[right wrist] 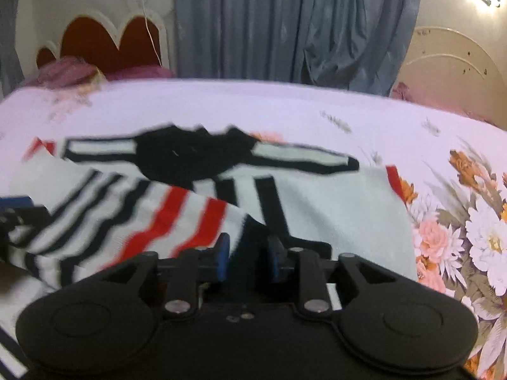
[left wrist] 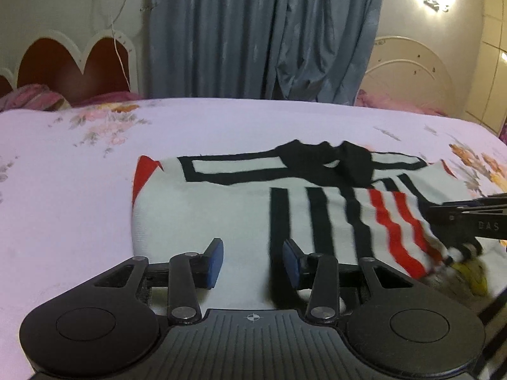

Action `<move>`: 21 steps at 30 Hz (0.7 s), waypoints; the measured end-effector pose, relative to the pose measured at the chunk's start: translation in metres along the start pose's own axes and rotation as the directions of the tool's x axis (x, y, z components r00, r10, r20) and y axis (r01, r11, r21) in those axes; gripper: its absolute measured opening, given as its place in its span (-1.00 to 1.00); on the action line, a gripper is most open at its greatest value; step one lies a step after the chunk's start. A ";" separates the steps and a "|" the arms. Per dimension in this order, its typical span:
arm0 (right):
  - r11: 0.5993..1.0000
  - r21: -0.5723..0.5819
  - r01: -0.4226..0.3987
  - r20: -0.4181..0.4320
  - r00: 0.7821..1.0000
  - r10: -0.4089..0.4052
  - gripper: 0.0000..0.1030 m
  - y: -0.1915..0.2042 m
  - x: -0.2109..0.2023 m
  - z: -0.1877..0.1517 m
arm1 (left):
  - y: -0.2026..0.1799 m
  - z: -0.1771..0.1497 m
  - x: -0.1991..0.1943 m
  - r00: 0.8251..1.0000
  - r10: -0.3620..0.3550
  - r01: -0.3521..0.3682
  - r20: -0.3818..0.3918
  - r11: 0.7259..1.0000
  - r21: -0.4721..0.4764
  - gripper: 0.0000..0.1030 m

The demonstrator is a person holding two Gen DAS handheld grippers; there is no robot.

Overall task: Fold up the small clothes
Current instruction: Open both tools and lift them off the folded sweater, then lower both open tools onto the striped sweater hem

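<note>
A white shirt (left wrist: 202, 209) with black and red stripes and a black collar (left wrist: 329, 161) lies flat on the bed. My left gripper (left wrist: 253, 259) hovers open over the shirt's near hem, and only flat white cloth shows below its blue pads (left wrist: 214, 262). A striped flap of the shirt (right wrist: 152, 221) is lifted and folded over towards the left. My right gripper (right wrist: 248, 253) is shut on that flap's edge. In the left wrist view the right gripper (left wrist: 459, 240) comes in from the right edge with the striped cloth (left wrist: 399, 228) hanging from it, blurred.
The bed (left wrist: 79, 190) has a pale sheet with flower prints (right wrist: 469, 228) along its right side. A grey-blue curtain (left wrist: 259, 31) hangs behind the bed. A red and white headboard (left wrist: 73, 63) and pink pillows (left wrist: 31, 98) stand at the back left.
</note>
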State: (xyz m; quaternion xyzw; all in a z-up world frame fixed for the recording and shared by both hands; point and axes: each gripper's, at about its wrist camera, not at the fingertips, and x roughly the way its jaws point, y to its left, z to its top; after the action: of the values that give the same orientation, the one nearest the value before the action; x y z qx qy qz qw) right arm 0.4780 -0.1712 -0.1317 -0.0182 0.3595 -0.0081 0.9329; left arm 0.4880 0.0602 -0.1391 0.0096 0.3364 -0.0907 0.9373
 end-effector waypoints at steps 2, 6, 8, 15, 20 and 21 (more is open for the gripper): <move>0.999 -0.015 -0.033 0.003 0.999 0.033 -0.51 0.013 -0.005 -0.002 | -0.006 -0.008 -0.010 1.000 0.007 -0.007 0.001 1.000 0.005 -0.20; 0.993 -0.057 -0.100 -0.016 0.995 0.099 -0.53 0.038 -0.008 -0.015 | -0.015 -0.023 -0.010 0.999 0.024 -0.023 -0.037 0.999 0.022 -0.19; 0.991 -0.090 -0.098 -0.039 0.995 0.094 -0.52 0.047 -0.003 -0.020 | -0.014 -0.026 -0.009 0.999 0.027 -0.026 -0.048 1.000 0.012 -0.18; 0.993 -0.093 -0.072 -0.052 0.996 0.068 -0.56 0.038 0.001 -0.025 | -0.006 -0.035 -0.008 0.999 0.007 -0.007 -0.045 1.000 -0.002 -0.13; 0.995 -0.078 -0.054 -0.050 0.997 0.050 -0.54 0.038 -0.005 -0.019 | -0.005 -0.021 -0.019 1.000 0.019 -0.019 -0.014 1.000 0.006 -0.13; 0.997 -0.067 -0.035 -0.028 0.999 0.033 -0.51 0.035 -0.008 -0.017 | -0.002 -0.015 -0.020 1.000 0.022 -0.022 0.013 1.000 0.021 -0.12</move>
State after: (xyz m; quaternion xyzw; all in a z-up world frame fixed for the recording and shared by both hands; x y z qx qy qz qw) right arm 0.4611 -0.1367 -0.1401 -0.0435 0.3721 0.0196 0.9270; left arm 0.4628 0.0628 -0.1378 0.0225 0.3294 -0.0841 0.9402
